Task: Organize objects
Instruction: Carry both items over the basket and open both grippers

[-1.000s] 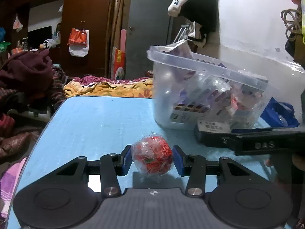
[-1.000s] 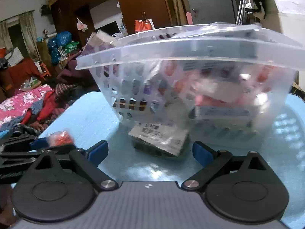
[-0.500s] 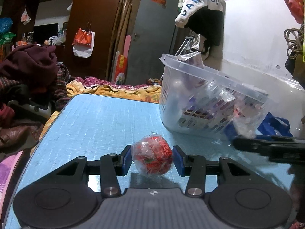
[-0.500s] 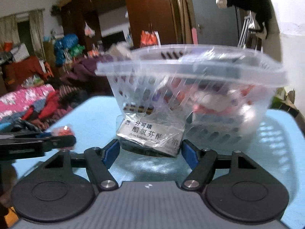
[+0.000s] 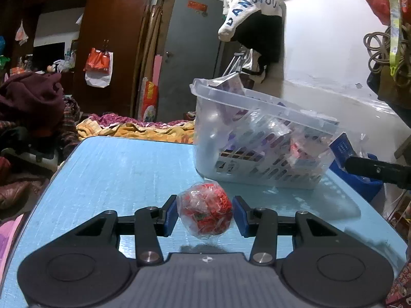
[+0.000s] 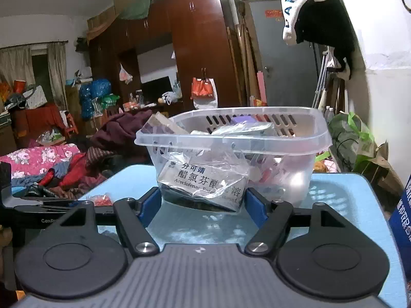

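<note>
Plainly, by item:

Basket: a clear slotted plastic basket (image 6: 232, 138) stands on the blue worktop (image 5: 123, 169), towards its far right part in the left wrist view.

Basket contents: crowded with packets and boxes in clear wrap, red, purple and white showing through the walls; a flat packet leans out over the rim at one corner. Single items inside are too jumbled to name.

Left hand-held gripper (image 5: 204, 215): clamped on a red bundle in a clear bag (image 5: 204, 214), both blue pads against its sides, just above the worktop and in front of the basket.

Right hand-held gripper (image 6: 203, 200): clamped on a medicine box in a clear bag (image 6: 203, 187), a pad against each end; white label with Chinese print and the word Aceclofenac, dark lower part. The box is off the worktop, level with the basket's near wall and below its rim.

Other items: a blue printed box (image 6: 400, 213) at the right edge of the right wrist view, only partly in frame.
</note>
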Available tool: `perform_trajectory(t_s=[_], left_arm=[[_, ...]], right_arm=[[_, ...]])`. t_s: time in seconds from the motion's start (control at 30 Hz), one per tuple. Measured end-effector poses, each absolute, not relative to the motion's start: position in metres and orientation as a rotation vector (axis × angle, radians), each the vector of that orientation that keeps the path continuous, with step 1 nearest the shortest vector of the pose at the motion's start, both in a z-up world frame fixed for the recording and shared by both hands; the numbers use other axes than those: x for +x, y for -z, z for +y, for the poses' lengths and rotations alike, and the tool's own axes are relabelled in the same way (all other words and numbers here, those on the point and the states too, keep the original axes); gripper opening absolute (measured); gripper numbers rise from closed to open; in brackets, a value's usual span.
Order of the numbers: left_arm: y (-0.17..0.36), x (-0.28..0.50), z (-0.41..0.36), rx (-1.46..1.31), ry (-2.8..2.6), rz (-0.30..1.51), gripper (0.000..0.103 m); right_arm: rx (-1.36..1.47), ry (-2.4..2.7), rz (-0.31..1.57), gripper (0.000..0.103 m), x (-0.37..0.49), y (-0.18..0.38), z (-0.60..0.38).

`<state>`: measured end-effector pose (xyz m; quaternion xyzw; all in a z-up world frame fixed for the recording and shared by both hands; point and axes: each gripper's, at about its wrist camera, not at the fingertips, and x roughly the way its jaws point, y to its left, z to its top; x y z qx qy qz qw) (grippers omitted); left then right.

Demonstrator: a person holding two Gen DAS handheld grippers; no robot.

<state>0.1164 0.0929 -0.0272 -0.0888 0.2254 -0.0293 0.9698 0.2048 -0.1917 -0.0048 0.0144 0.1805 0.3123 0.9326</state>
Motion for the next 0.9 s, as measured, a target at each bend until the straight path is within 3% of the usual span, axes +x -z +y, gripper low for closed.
perform_trajectory(t_s=[0.23,0.4,0.6,0.77,0.8,0.87,0.9], left_arm=[[0.017,0.110,0.091,-0.198,0.089,0.418,0.049],[-0.026,0.115,0.088,-0.238,0.125,0.299,0.049],[-0.097,0.183,0.062,-0.161,0.138,0.288,0.049],[-0.106,0.251,0.033,-0.087,0.096,0.374,0.052],[-0.105,0.259,0.029,-0.080,0.084,0.377,0.055],[-0.102,0.277,0.024,-0.077,0.047,0.406,0.074],[-0.101,0.277,0.026,-0.090,0.025,0.410,0.075]], right_arm=[[0.038,-0.639,0.334,0.074,0.200,-0.001,-0.202],[0.133,-0.736,0.268,0.074,0.212,-0.030,-0.210],[0.016,-0.615,0.243,0.074,0.271,-0.075,-0.185],[-0.026,-0.527,0.337,0.074,0.326,-0.076,-0.171],[-0.046,-0.512,0.355,0.077,0.334,-0.074,-0.167],[-0.057,-0.472,0.373,0.090,0.344,-0.070,-0.162],[-0.047,-0.441,0.353,0.100,0.344,-0.068,-0.162]])
